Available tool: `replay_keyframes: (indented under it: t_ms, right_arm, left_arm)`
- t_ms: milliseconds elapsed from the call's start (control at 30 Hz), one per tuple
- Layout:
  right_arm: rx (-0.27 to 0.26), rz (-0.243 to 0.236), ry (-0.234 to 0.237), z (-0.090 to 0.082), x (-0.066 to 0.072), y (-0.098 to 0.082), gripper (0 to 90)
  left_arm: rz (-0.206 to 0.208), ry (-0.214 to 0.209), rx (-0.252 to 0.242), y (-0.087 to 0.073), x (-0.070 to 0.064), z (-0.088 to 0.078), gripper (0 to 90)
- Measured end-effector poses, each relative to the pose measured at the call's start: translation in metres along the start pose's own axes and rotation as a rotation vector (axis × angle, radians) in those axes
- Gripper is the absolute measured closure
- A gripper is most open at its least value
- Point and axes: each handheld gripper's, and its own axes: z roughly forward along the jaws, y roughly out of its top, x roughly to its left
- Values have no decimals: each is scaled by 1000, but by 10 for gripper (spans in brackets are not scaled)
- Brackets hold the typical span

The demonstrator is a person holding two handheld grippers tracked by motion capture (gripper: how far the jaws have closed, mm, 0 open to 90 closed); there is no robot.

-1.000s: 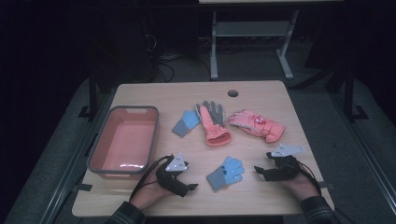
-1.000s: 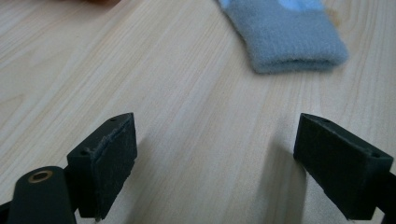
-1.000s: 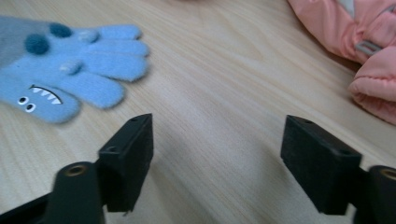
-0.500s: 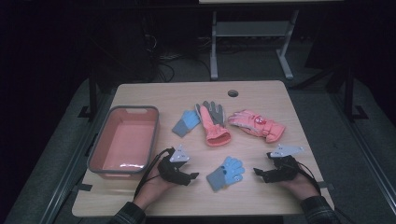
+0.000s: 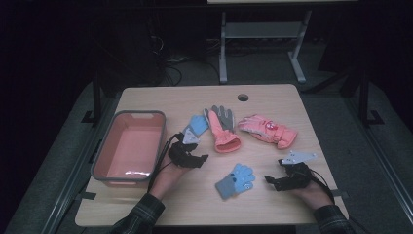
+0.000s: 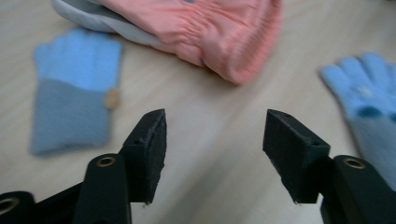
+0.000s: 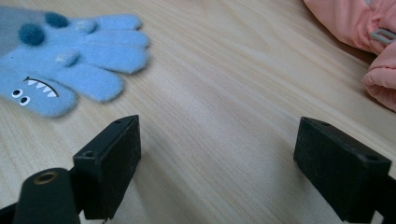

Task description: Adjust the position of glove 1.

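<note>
Black jaws of the left gripper [image 5: 200, 159] have narrowed, empty, since moving up toward the blue glove [image 5: 196, 127] ahead; right gripper [image 5: 269, 181] idles open, empty.

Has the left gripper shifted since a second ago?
Yes. The left gripper has gone up the table, away from the person, now level with the middle of the pink bin. Its jaws have just been closing, nothing between them.
</note>
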Motion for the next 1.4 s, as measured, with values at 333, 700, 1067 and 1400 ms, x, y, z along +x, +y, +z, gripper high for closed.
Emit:
replay_keyframes:
  t_ms: [333,700,1067,1400]
  right_arm:
    - [-1,2,-1,0,0,0,144]
    - [-2,3,-2,0,0,0,144]
    - [-3,6,-3,0,0,0,144]
    - [-3,6,-4,0,0,0,145]
  left_arm:
    - [-58,86,7,23,31,17,505]
    - [-73,178,61,42,62,42,564]
    - [-144,229,107,40,80,67,524]
    - [-175,188,143,31,84,78,664]
